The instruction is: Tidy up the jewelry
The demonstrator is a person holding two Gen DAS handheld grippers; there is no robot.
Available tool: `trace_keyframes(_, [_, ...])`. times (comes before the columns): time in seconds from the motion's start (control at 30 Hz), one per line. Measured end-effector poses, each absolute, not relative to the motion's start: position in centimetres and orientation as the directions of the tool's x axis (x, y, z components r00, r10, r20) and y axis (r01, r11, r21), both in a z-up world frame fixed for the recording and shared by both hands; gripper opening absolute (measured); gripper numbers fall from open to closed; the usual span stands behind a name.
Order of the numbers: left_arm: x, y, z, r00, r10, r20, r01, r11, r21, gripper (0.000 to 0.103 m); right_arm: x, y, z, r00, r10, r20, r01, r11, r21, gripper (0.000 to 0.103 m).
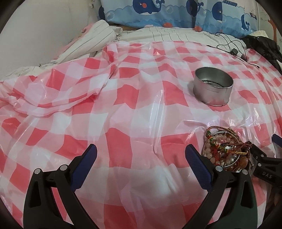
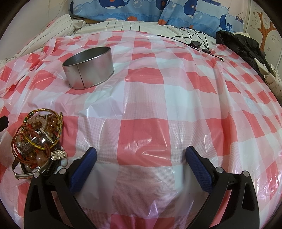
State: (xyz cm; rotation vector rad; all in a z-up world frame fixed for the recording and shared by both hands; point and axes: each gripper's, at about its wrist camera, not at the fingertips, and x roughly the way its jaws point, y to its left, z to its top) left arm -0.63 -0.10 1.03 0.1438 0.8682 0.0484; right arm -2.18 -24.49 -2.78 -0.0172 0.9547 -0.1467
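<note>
A pile of bracelets (image 1: 227,149), beaded, corded and metal, lies on the red-and-white checked plastic sheet (image 1: 134,112). It sits just right of my left gripper (image 1: 141,155), which is open and empty. In the right wrist view the pile (image 2: 38,142) lies just left of my right gripper (image 2: 141,156), also open and empty. A round silver tin (image 1: 213,86) stands open beyond the pile; it also shows in the right wrist view (image 2: 89,67). The right gripper's finger (image 1: 264,163) shows at the left wrist view's right edge.
The sheet covers a bed with a striped blanket (image 1: 98,40) bunched at the back left. Whale-print pillows (image 2: 141,10) lie at the head. Black cables and a small adapter (image 2: 195,44) and a black garment (image 2: 241,44) lie at the back right.
</note>
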Motion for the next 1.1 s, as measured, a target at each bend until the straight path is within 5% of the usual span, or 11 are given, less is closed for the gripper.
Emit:
trace_keyframes(0.67, [-0.5, -1.0, 0.7, 0.648, 0.138, -0.749, 0.041, 0.976, 0.215, 0.096, -2.2, -24.6, -2.7, 0.573, -0.128, -0.810, 0.117, 0.990, -0.074, 0.096])
trace_keyframes(0.87, [-0.8, 0.4, 2.3, 0.670, 0.021, -0.742, 0.108, 0.986, 0.125, 0.096, -5.4, -25.1, 0.7, 0.705, 0.019, -0.709, 0.062, 0.994, 0.088, 0.096])
trace_keyframes(1.1, [-0.9, 1.7, 3.4, 0.692, 0.013, -0.722, 0.117, 0.985, 0.129, 0.096, -6.0, -21.2, 1.9, 0.724, 0.127, -0.678, -0.129, 0.990, 0.048, 0.096])
